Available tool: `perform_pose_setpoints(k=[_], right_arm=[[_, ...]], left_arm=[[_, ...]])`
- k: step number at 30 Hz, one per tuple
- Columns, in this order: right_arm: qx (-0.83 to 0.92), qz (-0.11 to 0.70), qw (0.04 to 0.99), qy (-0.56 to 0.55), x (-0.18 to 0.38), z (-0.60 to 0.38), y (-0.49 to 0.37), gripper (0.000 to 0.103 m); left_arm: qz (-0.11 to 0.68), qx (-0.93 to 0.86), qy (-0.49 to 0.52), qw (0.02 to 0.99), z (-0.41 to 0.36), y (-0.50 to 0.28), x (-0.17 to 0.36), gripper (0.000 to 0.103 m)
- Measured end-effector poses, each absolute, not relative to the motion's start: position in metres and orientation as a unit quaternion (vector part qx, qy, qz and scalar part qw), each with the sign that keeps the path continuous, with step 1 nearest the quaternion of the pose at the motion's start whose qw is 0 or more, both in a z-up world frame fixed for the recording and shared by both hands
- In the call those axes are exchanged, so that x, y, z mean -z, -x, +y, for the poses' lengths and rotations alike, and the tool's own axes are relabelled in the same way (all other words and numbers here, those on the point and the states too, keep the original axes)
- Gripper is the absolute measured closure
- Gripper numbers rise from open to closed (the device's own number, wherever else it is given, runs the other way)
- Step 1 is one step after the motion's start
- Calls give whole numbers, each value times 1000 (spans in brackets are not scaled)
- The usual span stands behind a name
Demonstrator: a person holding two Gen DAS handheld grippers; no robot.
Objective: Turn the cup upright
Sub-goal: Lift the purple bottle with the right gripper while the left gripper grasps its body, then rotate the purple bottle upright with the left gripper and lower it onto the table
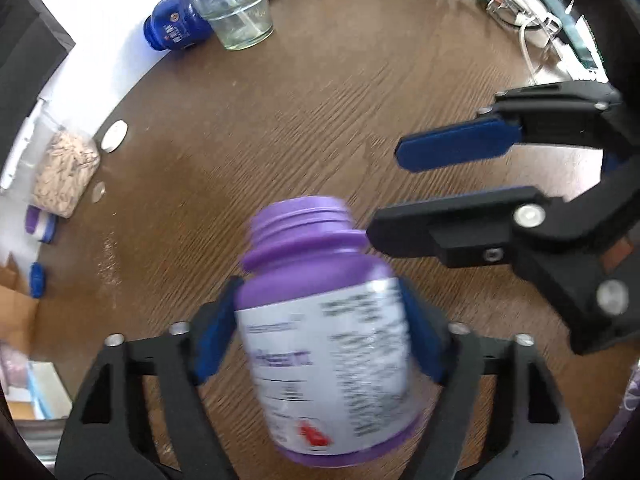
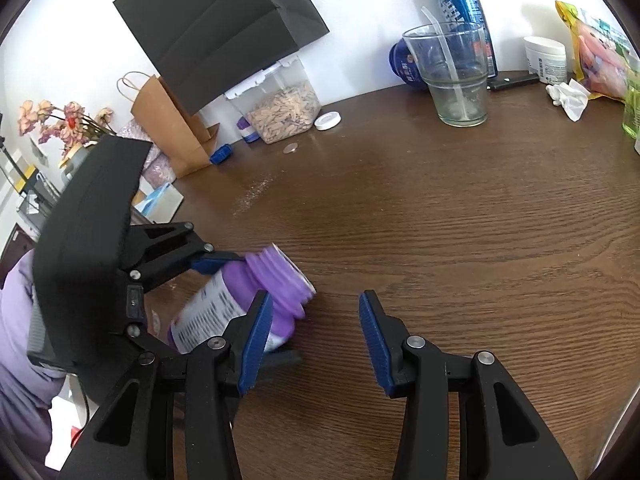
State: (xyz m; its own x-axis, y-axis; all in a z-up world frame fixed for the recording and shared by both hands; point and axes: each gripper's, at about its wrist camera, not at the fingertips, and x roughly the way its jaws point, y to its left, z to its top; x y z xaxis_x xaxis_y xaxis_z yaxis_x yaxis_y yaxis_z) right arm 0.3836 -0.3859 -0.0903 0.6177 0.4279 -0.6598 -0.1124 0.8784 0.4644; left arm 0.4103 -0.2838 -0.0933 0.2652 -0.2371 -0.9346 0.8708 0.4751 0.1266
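Observation:
A purple bottle-shaped cup point(image 1: 320, 320) with a white label and an open threaded mouth is clamped between the blue pads of my left gripper point(image 1: 320, 308), which is shut on its body. It is tilted, mouth pointing away from the left wrist camera, and looks blurred. In the right wrist view the cup point(image 2: 224, 300) leans low over the brown table point(image 2: 460, 240), its mouth toward the right. My right gripper point(image 2: 315, 302) stands open just beside the mouth with nothing between its fingers. In the left wrist view the right gripper point(image 1: 386, 192) comes in from the right.
At the table's back stand a clear glass with a straw point(image 2: 456, 76), a blue can point(image 2: 464, 12), a white jar point(image 2: 546, 58) and a crumpled tissue point(image 2: 568, 96). A seed container point(image 2: 284, 108), white lid point(image 2: 327, 121), coin point(image 2: 291, 148) and paper bag point(image 2: 172, 128) line the left edge.

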Motion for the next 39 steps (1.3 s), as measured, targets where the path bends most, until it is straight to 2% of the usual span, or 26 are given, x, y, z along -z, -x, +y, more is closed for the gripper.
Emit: perform_pose_setpoints(k=[6, 8, 10, 14, 18, 22, 28, 30, 32, 35, 37, 39], right_arm=[[-158, 402, 867, -248, 88, -398, -377, 53], [-178, 400, 855, -278, 87, -398, -375, 37], [-199, 403, 845, -290, 87, -390, -373, 30], [-244, 418, 819, -307, 90, -364, -384, 26], [-236, 434, 808, -320, 103, -345, -396, 22], [-264, 434, 788, -348, 108, -335, -406, 22], [-278, 438, 778, -353, 109, -322, -413, 22], [-268, 436, 784, -352, 107, -320, -413, 34], [-248, 440, 796, -333, 104, -318, -413, 38], [-243, 428, 825, -277, 86, -305, -408, 38], [-232, 408, 855, -219, 71, -292, -402, 38], [-192, 371, 901, -112, 52, -269, -391, 38]], left_arm=[[437, 378, -355, 735, -280, -394, 91, 38], [419, 370, -339, 757, -271, -391, 79, 39], [411, 385, -303, 769, -256, -389, 73, 39], [405, 366, -276, 791, -233, -384, 80, 39], [401, 354, -202, 820, -211, -390, 81, 39], [379, 364, -120, 842, -191, -391, 81, 39], [364, 384, -91, 844, -186, -384, 75, 39], [369, 370, -104, 846, -189, -385, 78, 36], [375, 363, -85, 848, -184, -388, 81, 32], [386, 354, -67, 849, -176, -390, 79, 32], [382, 339, -68, 857, -170, -390, 77, 27], [386, 308, -80, 866, -164, -392, 77, 18]])
